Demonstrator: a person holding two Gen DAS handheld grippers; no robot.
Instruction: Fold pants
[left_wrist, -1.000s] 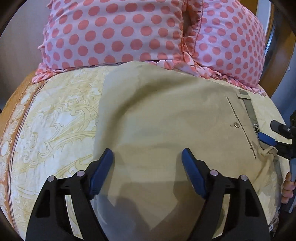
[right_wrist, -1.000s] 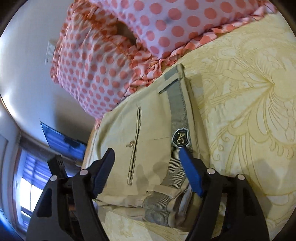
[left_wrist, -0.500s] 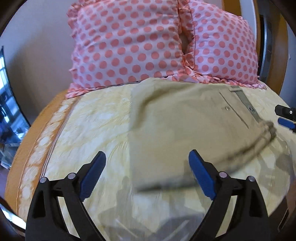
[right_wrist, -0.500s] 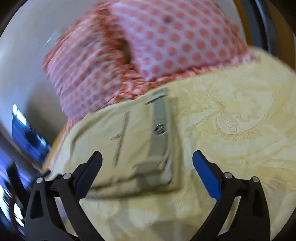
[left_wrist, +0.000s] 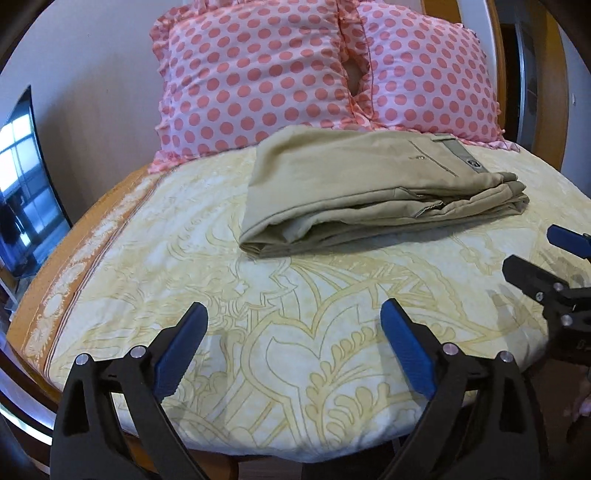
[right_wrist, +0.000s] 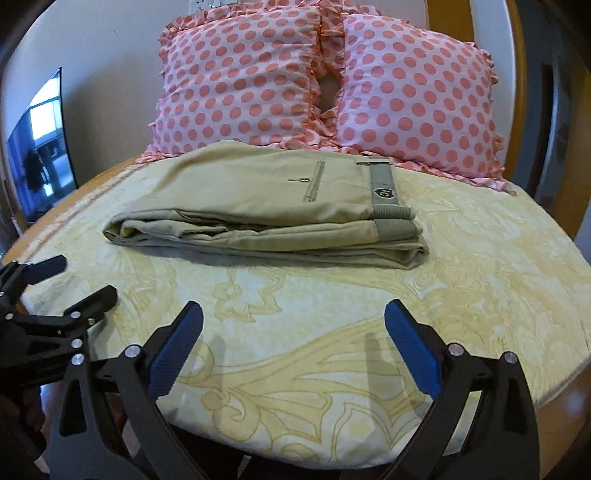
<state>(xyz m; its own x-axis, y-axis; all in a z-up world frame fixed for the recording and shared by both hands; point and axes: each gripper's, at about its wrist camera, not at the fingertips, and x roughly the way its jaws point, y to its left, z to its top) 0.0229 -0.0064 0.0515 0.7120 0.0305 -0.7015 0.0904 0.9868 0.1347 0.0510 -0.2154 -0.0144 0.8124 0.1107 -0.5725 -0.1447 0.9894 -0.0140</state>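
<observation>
The khaki pants (left_wrist: 362, 184) lie folded in a flat stack on the yellow patterned bed cover (left_wrist: 258, 302), close to the pillows. They also show in the right wrist view (right_wrist: 266, 206), waistband with a grey strip and badge (right_wrist: 384, 192) at the right end. My left gripper (left_wrist: 291, 332) is open and empty, well back from the pants above the cover. My right gripper (right_wrist: 291, 332) is open and empty too, back from the pants. Each gripper shows at the edge of the other's view: the right gripper (left_wrist: 546, 266), the left gripper (right_wrist: 59, 284).
Two pink pillows with coral dots (left_wrist: 266, 74) (left_wrist: 428, 81) stand behind the pants against the wall. A dark screen (left_wrist: 22, 192) stands at the left. A wooden frame (left_wrist: 546, 74) rises at the right. The bed's orange edge (left_wrist: 40, 295) curves along the left.
Both grippers have pulled back from the pants and now sit near the bed's front. The pants, under the fingers a second ago, now lie free in a folded stack.
</observation>
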